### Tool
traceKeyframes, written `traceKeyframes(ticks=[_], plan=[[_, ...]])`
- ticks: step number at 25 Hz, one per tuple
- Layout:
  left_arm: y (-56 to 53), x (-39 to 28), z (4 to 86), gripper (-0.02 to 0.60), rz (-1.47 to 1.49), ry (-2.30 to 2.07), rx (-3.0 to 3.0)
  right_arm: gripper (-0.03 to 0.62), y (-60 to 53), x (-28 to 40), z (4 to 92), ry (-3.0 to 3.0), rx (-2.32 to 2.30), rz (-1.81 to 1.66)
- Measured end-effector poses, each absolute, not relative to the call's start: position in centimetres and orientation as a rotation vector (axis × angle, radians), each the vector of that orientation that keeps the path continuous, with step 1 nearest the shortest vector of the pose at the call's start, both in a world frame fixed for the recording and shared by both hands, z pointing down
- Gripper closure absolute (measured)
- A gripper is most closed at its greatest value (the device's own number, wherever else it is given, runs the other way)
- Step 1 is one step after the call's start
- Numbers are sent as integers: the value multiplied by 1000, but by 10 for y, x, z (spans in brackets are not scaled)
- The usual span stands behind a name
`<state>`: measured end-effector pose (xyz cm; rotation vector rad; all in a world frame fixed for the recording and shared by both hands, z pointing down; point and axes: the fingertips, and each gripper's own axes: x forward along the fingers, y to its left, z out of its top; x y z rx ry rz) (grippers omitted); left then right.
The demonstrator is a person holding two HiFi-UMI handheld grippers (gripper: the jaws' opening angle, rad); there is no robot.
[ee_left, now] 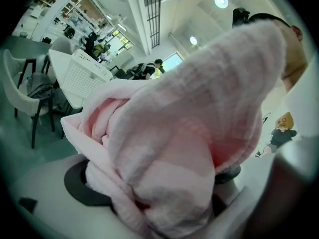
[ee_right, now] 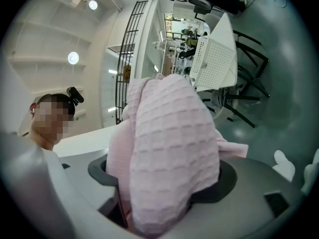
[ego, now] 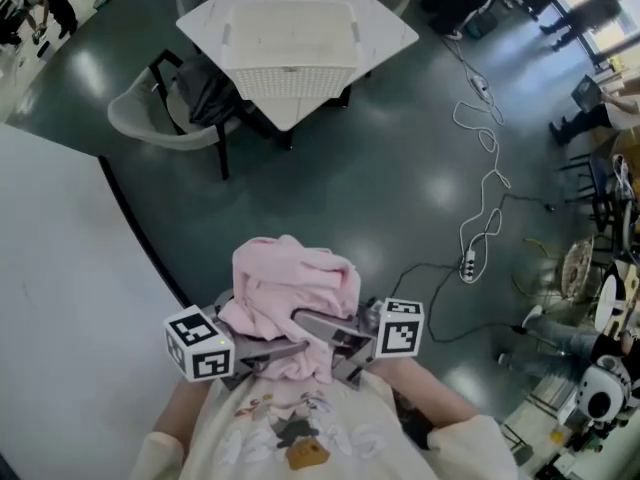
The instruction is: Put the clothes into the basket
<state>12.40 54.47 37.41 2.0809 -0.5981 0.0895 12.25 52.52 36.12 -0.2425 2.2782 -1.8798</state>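
A bunched pink waffle-knit cloth (ego: 290,288) is held up close to the person's chest, low in the head view. My left gripper (ego: 285,350) and right gripper (ego: 310,320) are both shut on it, their jaws crossing under the bundle. In the left gripper view the pink cloth (ee_left: 174,128) fills the frame and hides the jaws of the left gripper (ee_left: 164,203). In the right gripper view the pink cloth (ee_right: 169,148) drapes over the right gripper (ee_right: 154,203). The white perforated basket (ego: 290,43) stands far ahead on a white table (ego: 395,33); it is also seen as the basket (ee_left: 82,76) and the basket (ee_right: 214,59).
Grey chairs (ego: 140,118) surround the table, one with a dark garment (ego: 200,93) on it. A white surface (ego: 60,288) with a dark edge lies to my left. Cables and a power strip (ego: 468,266) trail over the dark floor on the right. Clutter stands at far right.
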Motion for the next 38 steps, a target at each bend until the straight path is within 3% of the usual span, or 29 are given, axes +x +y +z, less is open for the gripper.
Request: traceKeyframes(ticks=[14, 31, 38], plan=[[508, 24, 370, 0, 28, -569, 2138, 212, 490, 23, 358, 2336, -304, -1828], [450, 32, 381, 0, 121, -573, 2106, 212, 430, 33, 369, 2227, -287, -1845], [378, 69, 374, 0, 97, -691, 2061, 212, 357, 68, 360, 2271, -150, -1884]])
